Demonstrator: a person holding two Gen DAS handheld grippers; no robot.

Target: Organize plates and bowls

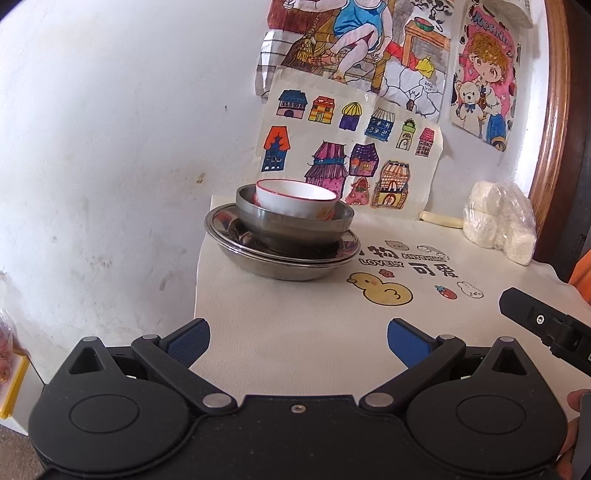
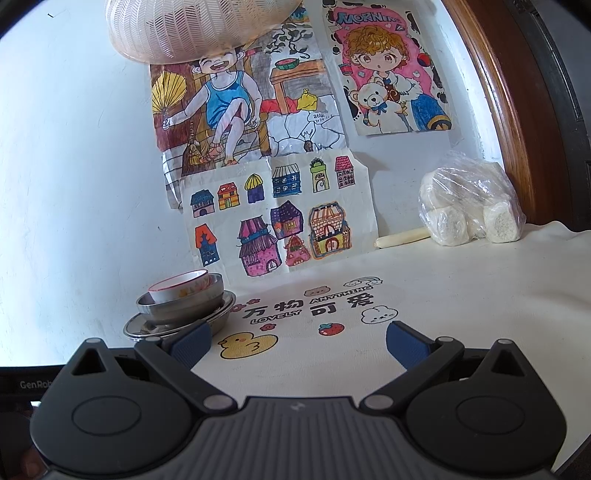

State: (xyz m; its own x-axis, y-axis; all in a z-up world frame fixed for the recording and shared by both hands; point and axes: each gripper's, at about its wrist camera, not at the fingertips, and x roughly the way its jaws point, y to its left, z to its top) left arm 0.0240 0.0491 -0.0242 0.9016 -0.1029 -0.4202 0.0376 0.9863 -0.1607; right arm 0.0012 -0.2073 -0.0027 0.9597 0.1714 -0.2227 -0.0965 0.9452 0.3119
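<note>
A stack stands at the table's back left corner by the wall. Steel plates (image 1: 280,254) lie at the bottom, a steel bowl (image 1: 291,219) sits in them, and a white bowl with a red rim (image 1: 295,197) sits tilted inside that. The right wrist view shows the same plates (image 2: 140,326), steel bowl (image 2: 181,304) and white bowl (image 2: 179,286). My left gripper (image 1: 298,338) is open and empty, well in front of the stack. My right gripper (image 2: 298,341) is open and empty, to the right of the stack; its body also shows in the left wrist view (image 1: 546,325).
A cream tablecloth (image 1: 295,314) with duck and bunny prints covers the table. A plastic bag of white rolls (image 2: 469,206) lies at the back right by a wooden frame (image 2: 517,110). Children's drawings (image 2: 266,214) hang on the wall. A woven basket (image 2: 192,26) hangs above.
</note>
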